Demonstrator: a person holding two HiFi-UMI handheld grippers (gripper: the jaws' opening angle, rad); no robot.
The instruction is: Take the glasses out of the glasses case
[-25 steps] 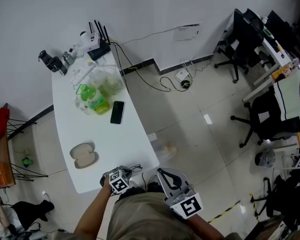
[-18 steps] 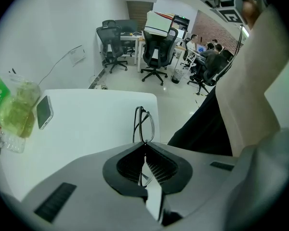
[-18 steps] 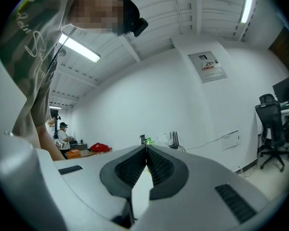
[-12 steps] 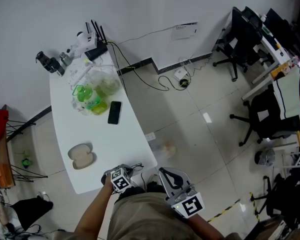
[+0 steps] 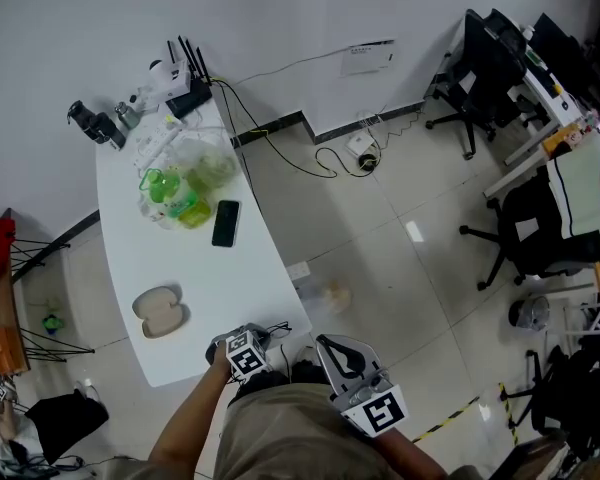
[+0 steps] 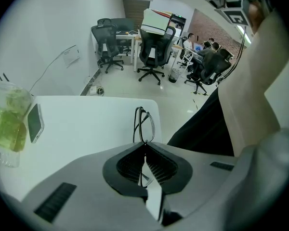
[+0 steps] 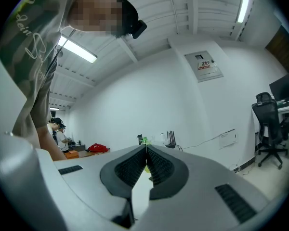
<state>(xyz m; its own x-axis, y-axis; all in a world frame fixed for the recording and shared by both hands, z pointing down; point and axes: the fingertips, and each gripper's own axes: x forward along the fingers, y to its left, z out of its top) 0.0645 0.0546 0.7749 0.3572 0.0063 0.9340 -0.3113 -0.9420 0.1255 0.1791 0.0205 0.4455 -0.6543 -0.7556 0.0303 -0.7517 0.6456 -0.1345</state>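
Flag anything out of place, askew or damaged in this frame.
Nothing stands out. The glasses stand on edge, clamped in the left gripper over the near end of the table, apart from the glasses case; that fits the task. No spill or damage shows.

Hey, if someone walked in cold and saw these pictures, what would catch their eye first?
The left gripper is shut on a pair of thin dark-framed glasses above the near corner of the white table. The beige glasses case lies apart from them near the table's left edge, with a black phone farther along. The right gripper is shut on nothing and held off the table.
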